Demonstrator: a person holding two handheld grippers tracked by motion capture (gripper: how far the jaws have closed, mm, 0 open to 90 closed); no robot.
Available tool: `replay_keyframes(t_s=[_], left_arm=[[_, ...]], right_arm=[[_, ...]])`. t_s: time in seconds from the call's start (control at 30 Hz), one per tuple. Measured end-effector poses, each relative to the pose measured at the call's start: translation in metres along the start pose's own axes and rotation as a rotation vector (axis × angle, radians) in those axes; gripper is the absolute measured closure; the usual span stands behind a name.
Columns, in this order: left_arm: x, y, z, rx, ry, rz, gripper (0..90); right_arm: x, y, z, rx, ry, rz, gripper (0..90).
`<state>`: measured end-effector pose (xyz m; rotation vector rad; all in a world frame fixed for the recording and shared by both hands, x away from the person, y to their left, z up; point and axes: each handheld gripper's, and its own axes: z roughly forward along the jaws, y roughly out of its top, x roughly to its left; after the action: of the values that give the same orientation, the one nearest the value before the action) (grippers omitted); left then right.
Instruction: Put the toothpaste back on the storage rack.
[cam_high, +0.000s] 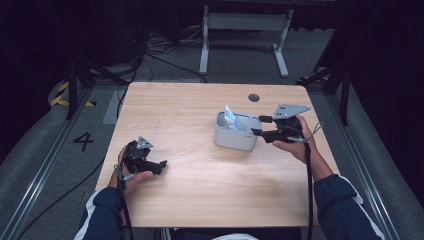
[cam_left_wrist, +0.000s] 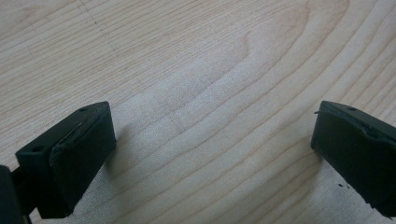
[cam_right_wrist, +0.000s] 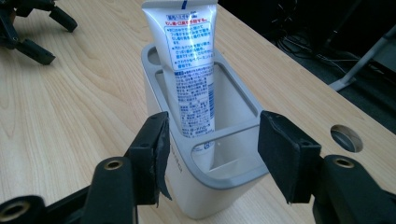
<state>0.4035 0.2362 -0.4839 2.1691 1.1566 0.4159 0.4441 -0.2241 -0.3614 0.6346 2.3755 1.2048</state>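
Note:
A grey rectangular holder (cam_high: 235, 135) stands right of the table's middle, with a white and blue tube (cam_high: 231, 120) upright inside it. In the right gripper view the tube (cam_right_wrist: 189, 70) leans in the holder (cam_right_wrist: 205, 186), cap end down. My right gripper (cam_high: 258, 125) hovers open at the holder's right end, its jaws on either side of the near rim (cam_right_wrist: 212, 158), nothing between them. My left gripper (cam_high: 161, 166) rests low at the table's left, open over bare wood (cam_left_wrist: 210, 154).
The wooden table (cam_high: 210, 200) has a round cable hole (cam_high: 254, 97) at the back right. A white desk frame (cam_high: 245, 35) and cables lie on the floor beyond. The other gripper (cam_right_wrist: 28, 28) shows far off in the right gripper view.

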Motion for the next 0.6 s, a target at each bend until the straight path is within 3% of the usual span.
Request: replay_keyframes(t_s=[0.6], left_arm=[[0.001, -0.001, -0.002, 0.006, -0.001, 0.016, 0.2]], right_arm=[[0.006, -0.013, -0.018, 0.031, -0.056, -0.039, 36.8]])
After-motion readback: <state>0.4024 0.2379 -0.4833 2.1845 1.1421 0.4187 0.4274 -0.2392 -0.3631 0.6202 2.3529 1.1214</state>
